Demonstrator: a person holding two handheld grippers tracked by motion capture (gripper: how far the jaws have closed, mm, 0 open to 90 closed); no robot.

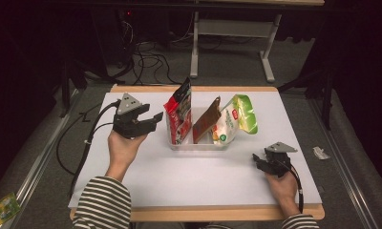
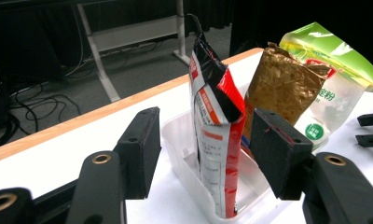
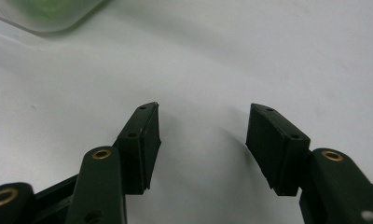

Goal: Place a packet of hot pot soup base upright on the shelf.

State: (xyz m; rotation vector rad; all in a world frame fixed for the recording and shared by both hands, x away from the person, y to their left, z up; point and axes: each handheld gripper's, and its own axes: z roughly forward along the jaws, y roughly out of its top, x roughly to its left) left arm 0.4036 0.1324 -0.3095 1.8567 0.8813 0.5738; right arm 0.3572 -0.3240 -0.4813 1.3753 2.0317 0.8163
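Note:
A clear plastic bin [image 1: 198, 143] stands mid-table with three pouches upright in it: a red and black one [image 1: 178, 114], a brown one [image 1: 206, 120] and a green and white one [image 1: 237, 119]. My left gripper [image 1: 153, 118] is held above the table just left of the bin, open, its jaws aimed at the red and black pouch [image 2: 217, 140] without touching it. The left gripper view also has the brown pouch [image 2: 282, 88] and the green pouch [image 2: 334, 60]. My right gripper [image 1: 257, 160] rests low at the front right, open over bare white surface [image 3: 203, 107].
A white board [image 1: 194, 181] covers the wooden table. Behind it stand a desk frame [image 1: 195, 43] and floor cables [image 1: 146, 59]. A green packet [image 1: 0, 210] lies on the floor at the left, a white scrap [image 1: 320, 152] at the right.

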